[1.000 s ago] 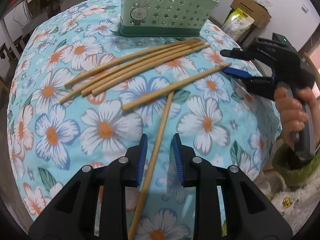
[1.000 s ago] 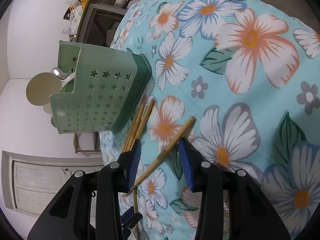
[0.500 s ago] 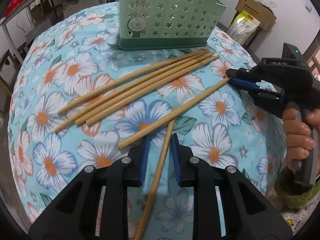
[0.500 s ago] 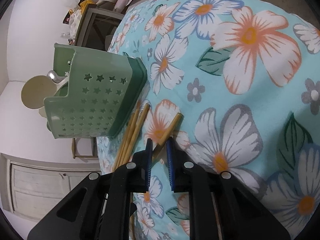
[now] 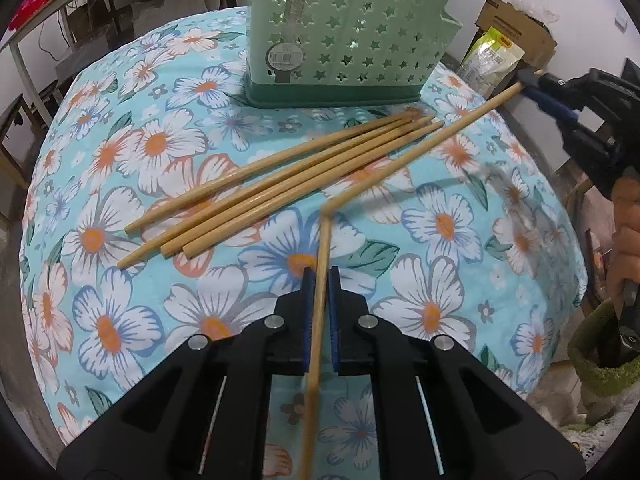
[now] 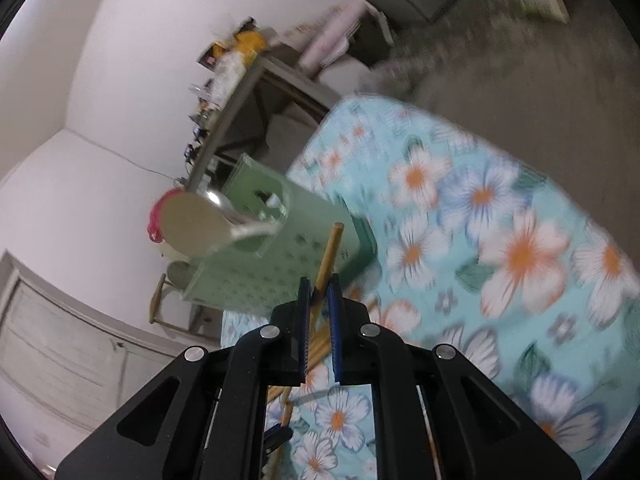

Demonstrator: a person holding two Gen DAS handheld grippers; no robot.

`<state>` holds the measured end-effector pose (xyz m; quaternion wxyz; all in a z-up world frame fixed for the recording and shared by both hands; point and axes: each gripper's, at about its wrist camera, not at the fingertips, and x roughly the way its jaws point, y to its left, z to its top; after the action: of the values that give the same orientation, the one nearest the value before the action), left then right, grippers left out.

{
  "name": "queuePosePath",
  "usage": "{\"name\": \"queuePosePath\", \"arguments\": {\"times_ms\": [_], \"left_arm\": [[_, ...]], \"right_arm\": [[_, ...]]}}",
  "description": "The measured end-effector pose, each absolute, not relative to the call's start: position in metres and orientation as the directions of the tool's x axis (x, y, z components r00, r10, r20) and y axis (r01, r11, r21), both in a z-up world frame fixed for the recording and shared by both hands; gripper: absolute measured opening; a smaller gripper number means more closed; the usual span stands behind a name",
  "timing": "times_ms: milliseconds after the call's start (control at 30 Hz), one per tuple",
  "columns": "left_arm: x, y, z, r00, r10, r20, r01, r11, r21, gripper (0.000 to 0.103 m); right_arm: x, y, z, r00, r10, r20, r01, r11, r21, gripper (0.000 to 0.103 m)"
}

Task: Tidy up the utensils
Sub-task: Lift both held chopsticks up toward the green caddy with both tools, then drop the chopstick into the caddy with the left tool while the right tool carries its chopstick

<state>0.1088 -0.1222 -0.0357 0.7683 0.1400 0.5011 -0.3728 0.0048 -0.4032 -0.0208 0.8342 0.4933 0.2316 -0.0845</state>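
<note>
The left hand-held gripper (image 5: 319, 280) clamps a thin, light, stiff bamboo chopstick (image 5: 322, 256) mid-shaft, best for balance. At two o'clock the right hand-held gripper (image 6: 318, 292) pinches another chopstick (image 5: 420, 148) near its end, seemingly lifted. Four loose chopsticks (image 5: 280, 184) lie on the floral table (image 5: 120, 240), eleven o'clock. The green star-punched plastic holder (image 5: 344, 32) stands at twelve.

Four loose chopsticks (image 5: 276, 184) and the green caddy (image 5: 344, 40) crowd the floral tabletop (image 5: 440, 300) ahead.
</note>
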Motion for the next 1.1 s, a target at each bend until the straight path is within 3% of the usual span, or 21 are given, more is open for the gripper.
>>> {"name": "queuePosePath", "arguments": {"times_ms": [533, 767, 933, 1100], "left_arm": [[0.133, -0.076, 0.047, 0.26, -0.639, -0.724, 0.648, 0.671, -0.36, 0.004], [0.132, -0.065, 0.079, 0.315, -0.668, -0.674, 0.666, 0.662, -0.345, 0.004], [0.137, -0.065, 0.12, 0.39, -0.711, -0.585, 0.693, 0.645, -0.321, 0.004], [0.15, -0.075, 0.175, 0.486, -0.769, -0.416, 0.725, 0.62, -0.3, 0.004]], "right_arm": [[-0.002, -0.391, 0.022, 0.89, -0.03, -0.455, 0.357, 0.666, 0.655, 0.008], [-0.003, -0.391, 0.022, 0.889, -0.028, -0.458, 0.36, 0.663, 0.657, 0.008], [-0.003, -0.389, 0.026, 0.89, -0.041, -0.454, 0.357, 0.681, 0.639, 0.008], [-0.005, -0.386, 0.033, 0.894, -0.058, -0.444, 0.353, 0.702, 0.619, 0.008]]}}
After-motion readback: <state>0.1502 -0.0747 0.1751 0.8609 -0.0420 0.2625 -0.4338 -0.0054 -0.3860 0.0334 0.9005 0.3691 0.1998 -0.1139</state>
